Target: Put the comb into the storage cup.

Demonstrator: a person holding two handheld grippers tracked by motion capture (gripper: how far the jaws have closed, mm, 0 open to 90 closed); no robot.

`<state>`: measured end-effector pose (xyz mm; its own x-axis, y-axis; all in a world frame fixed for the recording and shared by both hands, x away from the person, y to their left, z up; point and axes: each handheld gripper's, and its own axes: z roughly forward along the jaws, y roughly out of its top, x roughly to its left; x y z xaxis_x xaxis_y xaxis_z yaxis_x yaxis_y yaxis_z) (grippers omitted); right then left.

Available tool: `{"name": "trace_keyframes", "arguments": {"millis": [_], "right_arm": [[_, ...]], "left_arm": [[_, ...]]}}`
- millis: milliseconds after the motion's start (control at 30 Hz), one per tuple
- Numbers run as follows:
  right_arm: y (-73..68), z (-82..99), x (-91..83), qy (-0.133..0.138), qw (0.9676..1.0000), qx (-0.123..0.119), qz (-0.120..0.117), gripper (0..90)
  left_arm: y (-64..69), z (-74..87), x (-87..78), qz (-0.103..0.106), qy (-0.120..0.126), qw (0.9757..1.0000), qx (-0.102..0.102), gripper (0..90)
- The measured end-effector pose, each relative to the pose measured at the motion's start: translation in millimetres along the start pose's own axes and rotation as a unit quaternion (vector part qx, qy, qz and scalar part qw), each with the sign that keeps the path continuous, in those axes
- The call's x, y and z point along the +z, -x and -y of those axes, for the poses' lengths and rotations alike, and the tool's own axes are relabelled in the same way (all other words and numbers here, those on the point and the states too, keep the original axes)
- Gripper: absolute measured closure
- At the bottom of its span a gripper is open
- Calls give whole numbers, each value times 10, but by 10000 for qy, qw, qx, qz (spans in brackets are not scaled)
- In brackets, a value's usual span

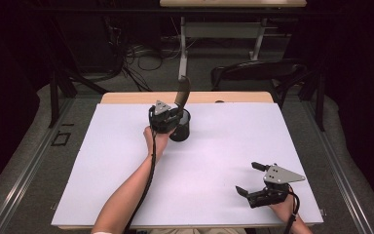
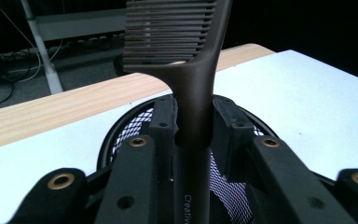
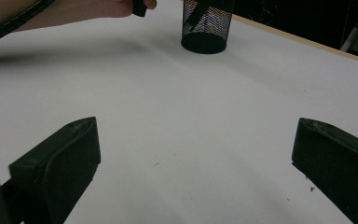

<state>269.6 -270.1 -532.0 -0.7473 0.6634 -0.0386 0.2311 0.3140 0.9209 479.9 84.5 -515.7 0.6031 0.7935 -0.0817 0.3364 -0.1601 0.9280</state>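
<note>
A dark brown comb (image 1: 182,92) stands with its handle down in a black mesh cup (image 1: 181,130) at the back middle of the white table cover (image 1: 214,161). My left gripper (image 1: 175,114) reaches over the cup's rim. In the left gripper view its pads lie against both sides of the comb's handle (image 2: 193,154), with the teeth (image 2: 172,32) above and the cup's rim (image 2: 121,126) below. My right gripper (image 1: 246,177) rests near the front right of the table, open, nothing between its jaws (image 3: 196,154). The cup (image 3: 206,23) stands far ahead of it.
A strip of bare wooden tabletop (image 1: 126,97) runs behind the white cover. A black chair (image 1: 253,70) and a second table's legs (image 1: 182,48) stand beyond the far edge. The left forearm (image 1: 131,190) crosses the cover's front middle.
</note>
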Motion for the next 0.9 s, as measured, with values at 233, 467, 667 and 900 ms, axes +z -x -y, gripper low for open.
{"name": "trace_keyframes", "arguments": {"millis": [233,467,667,900], "right_arm": [[-2,-1,0,-10,10000,2,5,6],[-4,-2,1,-13,10000,7,3,6],[0,0,3,-1,10000,-3,1,6],[16,9,6,1,10000,8,4,6]], "left_arm": [[66,-44,-93,11,119,9997,222,472],[104,-108,-191,114,62,9993,341,337],[119,-130,-250,167,-121,9991,381,263],[134,-141,-332,226,-247,9982,492,193]]}}
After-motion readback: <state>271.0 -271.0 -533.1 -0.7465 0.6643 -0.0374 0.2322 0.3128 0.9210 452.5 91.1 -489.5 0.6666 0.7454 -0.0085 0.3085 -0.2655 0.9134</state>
